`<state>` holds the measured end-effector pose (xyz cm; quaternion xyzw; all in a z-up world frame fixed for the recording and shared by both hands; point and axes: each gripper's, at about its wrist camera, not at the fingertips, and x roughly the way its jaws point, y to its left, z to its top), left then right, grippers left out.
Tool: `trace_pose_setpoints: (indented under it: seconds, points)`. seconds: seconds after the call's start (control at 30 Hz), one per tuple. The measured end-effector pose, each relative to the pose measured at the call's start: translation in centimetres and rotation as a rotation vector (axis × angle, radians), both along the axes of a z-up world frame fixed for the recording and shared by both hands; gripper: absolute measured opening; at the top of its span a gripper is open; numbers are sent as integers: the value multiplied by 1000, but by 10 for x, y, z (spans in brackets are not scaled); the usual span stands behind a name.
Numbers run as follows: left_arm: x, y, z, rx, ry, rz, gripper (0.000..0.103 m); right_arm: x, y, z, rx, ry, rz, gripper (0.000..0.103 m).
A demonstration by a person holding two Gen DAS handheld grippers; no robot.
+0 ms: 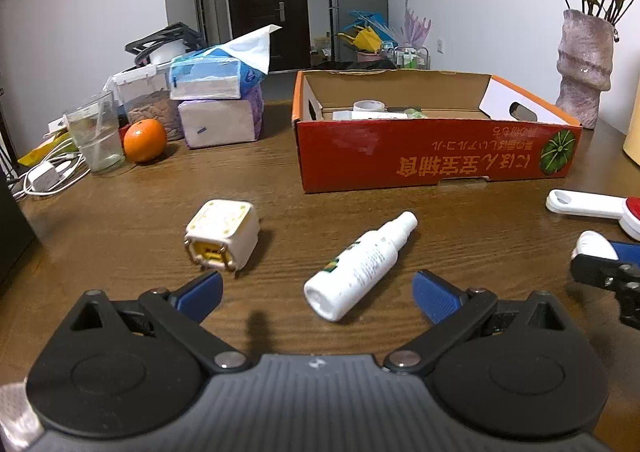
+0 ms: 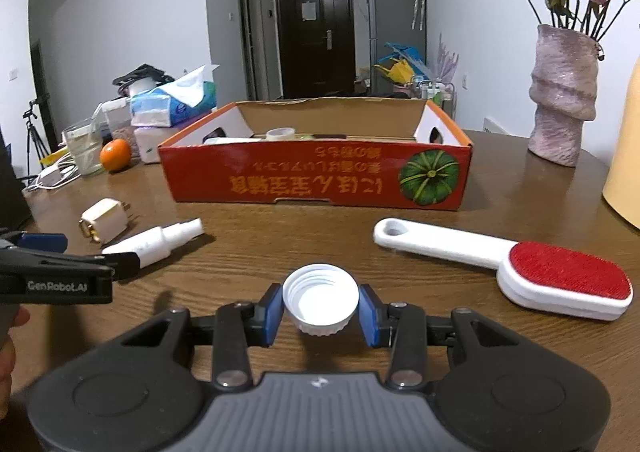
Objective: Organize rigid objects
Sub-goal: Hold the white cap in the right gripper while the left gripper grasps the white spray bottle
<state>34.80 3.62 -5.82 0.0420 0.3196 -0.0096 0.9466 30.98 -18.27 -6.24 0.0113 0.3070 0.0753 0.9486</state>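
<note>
The right gripper (image 2: 320, 314) was closed on a white cap (image 2: 320, 300), its blue pads pressing the ribbed rim from both sides with the open side up, probably so that the cap could be carried to the red box (image 2: 316, 180) straight ahead of it. The left gripper (image 1: 318, 294) stood wide open and held nothing; the spray bottle (image 1: 360, 268) lay on the table (image 1: 120, 220) between its fingers, not touched, and the charger cube (image 1: 222, 240) was just ahead of its left finger. A lint brush (image 2: 504, 264) lay to the right of the right gripper, well apart from the box.
</note>
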Motion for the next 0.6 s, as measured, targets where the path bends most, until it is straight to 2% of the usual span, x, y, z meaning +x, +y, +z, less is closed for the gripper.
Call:
trace_pose_setpoints:
  seconds: [0.3,0.5,0.6]
  points:
    - [23,-10,-6,13,5,-30,100,7,-10,0,-15,-23,-28,39]
    - [29,-14,-10,8,25,-66,84,14,-19,-2,-9,-32,-39,39]
    - [32,-16,-12,-6,49,-93,70,18,-24,-2,0,-36,-49,39]
